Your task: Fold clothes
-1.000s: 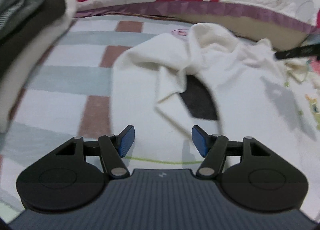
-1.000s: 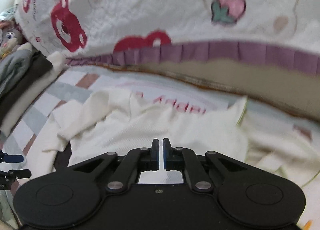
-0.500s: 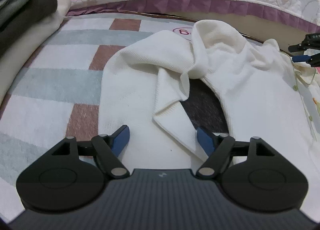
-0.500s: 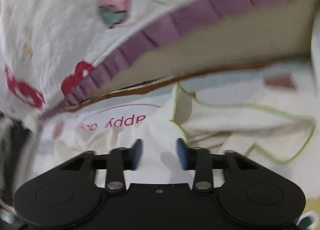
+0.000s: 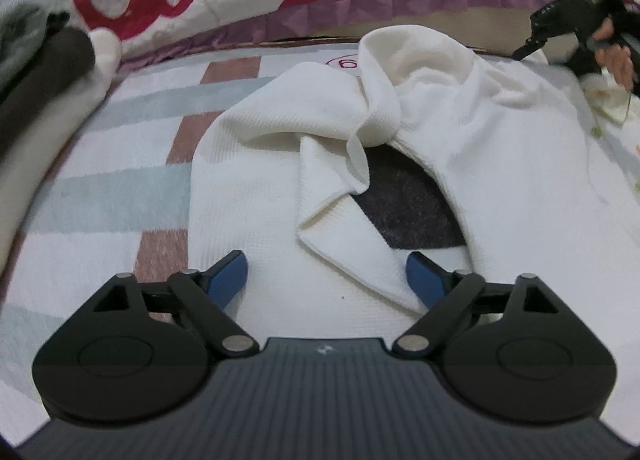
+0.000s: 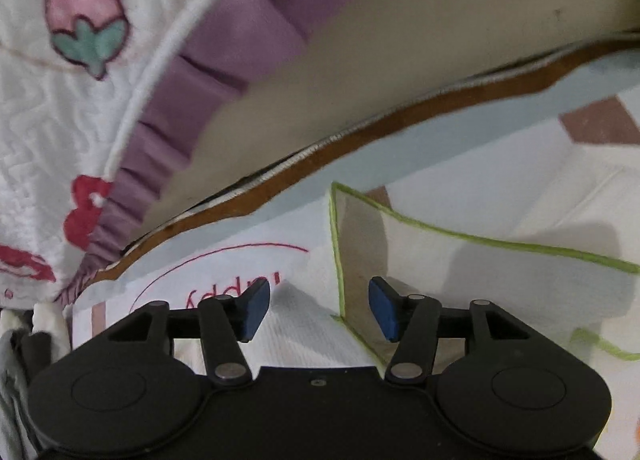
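Your left hand-held gripper has just been opening and stands spread wide over the crumpled cream ribbed knit garment, a folded flap between its blue pads, unpinched. Your right hand-held gripper has just been closing but still gapes, a green-edged pale cloth just ahead, not gripped.

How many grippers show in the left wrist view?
2: the left gripper at the bottom, open over the cream garment; the right gripper at the top right, held in a hand.
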